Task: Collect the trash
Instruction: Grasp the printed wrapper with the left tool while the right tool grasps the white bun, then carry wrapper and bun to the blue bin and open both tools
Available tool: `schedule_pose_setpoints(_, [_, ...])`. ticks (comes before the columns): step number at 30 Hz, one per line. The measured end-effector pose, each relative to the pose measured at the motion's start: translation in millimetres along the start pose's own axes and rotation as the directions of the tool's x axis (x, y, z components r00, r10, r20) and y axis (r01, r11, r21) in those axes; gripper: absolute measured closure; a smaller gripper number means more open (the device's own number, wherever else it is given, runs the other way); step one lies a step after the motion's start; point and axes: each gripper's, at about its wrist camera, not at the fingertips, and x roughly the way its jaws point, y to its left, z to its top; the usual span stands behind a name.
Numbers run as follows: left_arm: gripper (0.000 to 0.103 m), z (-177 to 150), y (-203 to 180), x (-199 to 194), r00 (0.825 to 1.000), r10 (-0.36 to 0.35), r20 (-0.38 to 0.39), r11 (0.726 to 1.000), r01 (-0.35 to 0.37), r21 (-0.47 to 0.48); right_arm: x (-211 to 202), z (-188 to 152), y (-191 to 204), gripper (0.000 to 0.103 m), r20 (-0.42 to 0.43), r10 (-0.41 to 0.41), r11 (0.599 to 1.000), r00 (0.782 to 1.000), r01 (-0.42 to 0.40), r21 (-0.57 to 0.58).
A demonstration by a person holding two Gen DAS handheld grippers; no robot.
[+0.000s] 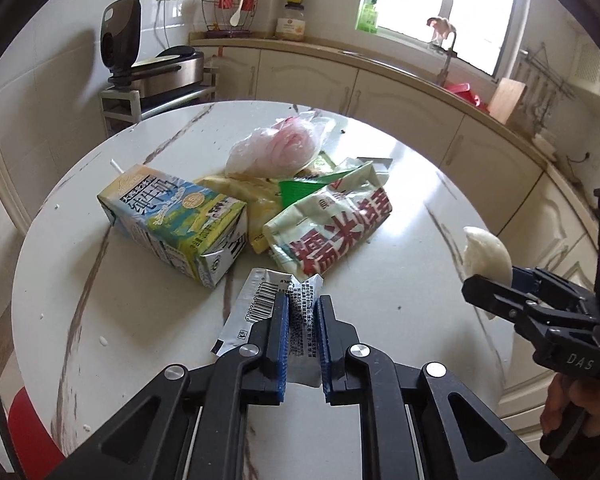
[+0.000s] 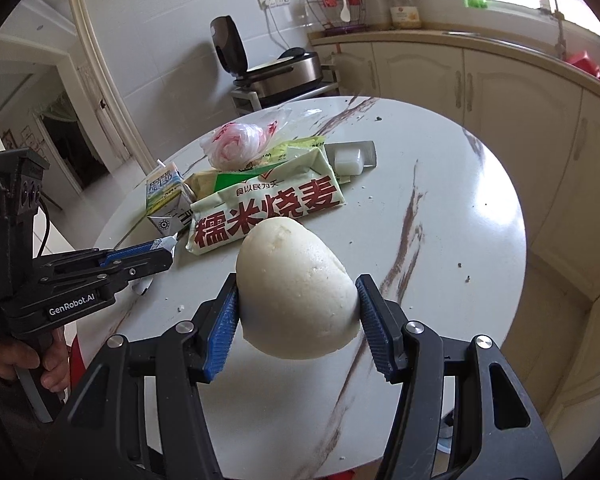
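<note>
My left gripper [image 1: 303, 304] is shut on a silver wrapper [image 1: 260, 300] with a barcode, held just above the round white table [image 1: 400, 264]. It also shows in the right wrist view [image 2: 168, 250]. My right gripper [image 2: 296, 300] is shut on a white steamed bun [image 2: 296, 292] and holds it above the table; the bun shows at the right of the left wrist view [image 1: 486, 254]. A trash pile sits mid-table: a milk carton [image 1: 172, 224] with a straw, a green-and-white food bag with red characters [image 1: 332, 228], a yellow wrapper [image 1: 256, 200] and a knotted plastic bag [image 1: 276, 146].
A small white plastic tray [image 2: 352, 158] lies behind the pile. Crumbs dot the table. Cream cabinets and a counter [image 1: 380, 60] curve behind, with a sink, jars and a wire basket. An appliance on a stand [image 1: 160, 76] is at the far left. A red stool [image 1: 28, 432] is below the table.
</note>
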Motion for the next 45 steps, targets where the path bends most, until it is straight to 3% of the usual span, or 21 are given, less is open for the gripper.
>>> schedule_pose_setpoints(9, [0.094, 8, -84, -30, 0.997, -0.063, 0.036, 0.986, 0.057, 0.156, -52, -15, -33, 0.049, 0.091, -0.034, 0.997, 0.995, 0.027, 0.074])
schedule_pose_setpoints(14, [0.094, 12, -158, -21, 0.988, -0.154, 0.004, 0.951, 0.147, 0.271, -95, -33, -80, 0.049, 0.141, -0.137, 0.98, 0.98, 0.113, 0.163])
schedule_pose_setpoints(20, [0.094, 9, -250, 15, 0.967, -0.234, -0.097, 0.878, 0.253, 0.407, -131, -70, -155, 0.049, 0.118, -0.304, 0.917, 0.945, 0.257, 0.305])
schedule_pose_setpoints(24, [0.093, 1, -301, 57, 0.947, -0.254, -0.198, 0.826, 0.319, 0.466, -134, -100, -201, 0.049, 0.065, -0.353, 0.87, 0.933, 0.302, 0.391])
schedule_pose_setpoints(29, [0.093, -5, -339, 124, 0.92, -0.232, -0.316, 0.788, 0.369, 0.493, -123, -134, -249, 0.049, -0.015, -0.388, 0.818, 0.921, 0.352, 0.455])
schedule_pose_setpoints(33, [0.09, -5, -351, 171, 0.907, -0.202, -0.37, 0.781, 0.377, 0.498, -101, -154, -279, 0.049, -0.082, -0.374, 0.79, 0.924, 0.364, 0.493])
schedule_pose_setpoints(38, [0.088, -3, -359, 206, 0.911, -0.155, -0.381, 0.787, 0.347, 0.509, -74, -170, -303, 0.048, -0.132, -0.343, 0.775, 0.93, 0.36, 0.52])
schedule_pose_setpoints(40, [0.082, -1, -356, 215, 0.915, -0.139, -0.378, 0.792, 0.332, 0.512, -63, -173, -310, 0.048, -0.151, -0.33, 0.774, 0.932, 0.358, 0.522])
schedule_pose_setpoints(42, [0.055, -6, -360, 217, 0.918, -0.128, -0.374, 0.8, 0.319, 0.509, -53, -177, -315, 0.048, -0.164, -0.321, 0.771, 0.933, 0.357, 0.527])
schedule_pose_setpoints(45, [0.052, -3, -361, 220, 0.93, -0.114, -0.349, 0.81, 0.29, 0.51, -42, -181, -320, 0.048, -0.173, -0.307, 0.766, 0.936, 0.351, 0.538])
